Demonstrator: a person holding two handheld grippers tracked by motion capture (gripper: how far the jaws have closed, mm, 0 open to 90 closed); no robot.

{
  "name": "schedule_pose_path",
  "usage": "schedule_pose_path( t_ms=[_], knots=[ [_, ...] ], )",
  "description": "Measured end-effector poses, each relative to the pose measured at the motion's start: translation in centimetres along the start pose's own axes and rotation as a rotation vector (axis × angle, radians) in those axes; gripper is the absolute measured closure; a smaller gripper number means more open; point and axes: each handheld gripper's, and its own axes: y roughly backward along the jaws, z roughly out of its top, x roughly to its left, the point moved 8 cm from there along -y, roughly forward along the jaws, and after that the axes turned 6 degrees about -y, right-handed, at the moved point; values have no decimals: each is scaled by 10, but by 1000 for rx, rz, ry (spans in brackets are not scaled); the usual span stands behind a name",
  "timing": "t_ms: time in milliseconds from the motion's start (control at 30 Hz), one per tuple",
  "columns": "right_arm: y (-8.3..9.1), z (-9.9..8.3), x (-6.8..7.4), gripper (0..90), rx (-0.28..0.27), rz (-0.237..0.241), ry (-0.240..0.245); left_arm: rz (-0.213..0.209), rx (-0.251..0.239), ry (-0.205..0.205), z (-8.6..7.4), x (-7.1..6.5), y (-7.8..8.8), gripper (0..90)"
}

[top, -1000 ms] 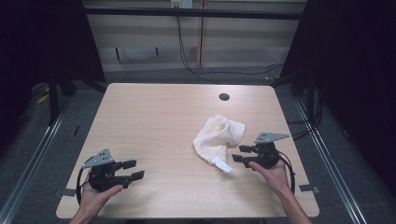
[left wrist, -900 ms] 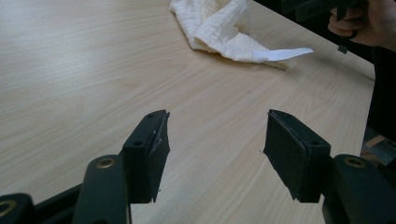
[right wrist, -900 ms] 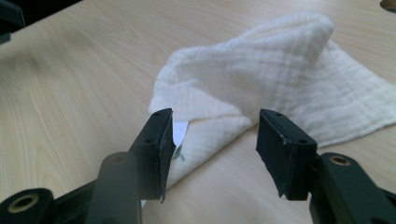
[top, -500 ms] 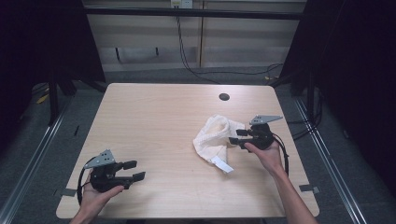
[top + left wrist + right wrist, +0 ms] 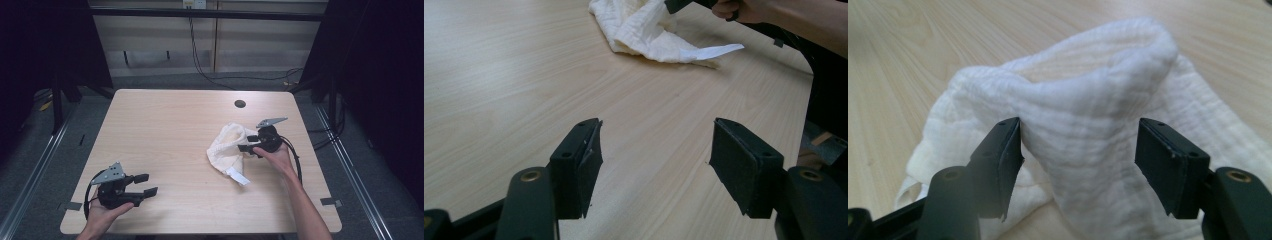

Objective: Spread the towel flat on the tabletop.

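A crumpled white cloth (image 5: 226,149) lies on the right half of the wooden table (image 5: 165,125), with a white label (image 5: 238,176) sticking out at its near edge. My right gripper (image 5: 244,143) is at the cloth's right side. Its jaws have just been opening, and in the right gripper view (image 5: 1078,155) a raised fold of the cloth (image 5: 1088,100) stands between them, not pinched. My left gripper (image 5: 149,184) rests open near the table's front left corner. Bare wood shows between its jaws (image 5: 654,155), and the cloth (image 5: 644,30) lies far ahead.
A small dark round hole (image 5: 240,104) sits in the table near its far edge, beyond the cloth. Cables trail on the floor behind the table. Metal rails run along the floor on both sides.
My right gripper has moved away from the person and up to the cloth, and its jaws now straddle a fold of it. The left gripper has stayed put.
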Motion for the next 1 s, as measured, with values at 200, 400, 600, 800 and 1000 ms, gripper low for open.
schedule_pose_path(
  t_ms=[200, 400, 600, 800, 1000],
  knots=[
    [-19, -8, -1, 526, 16, 3, -29, 6, 22, 0, -2, 3, -3, 369],
    [-32, -14, 4, 747, 15, 18, -38, 18, 31, 1, -3, 5, -3, 369],
    [-30, -20, 12, 818, 18, 45, -52, 21, 28, 3, -3, 5, -4, 369],
    [-28, -26, 30, 819, 56, 48, -18, -4, 33, -22, -2, 0, -5, 441],
    [-30, -29, 49, 820, 80, 57, 12, -19, 34, -21, -1, -1, -7, 516]
  ],
)
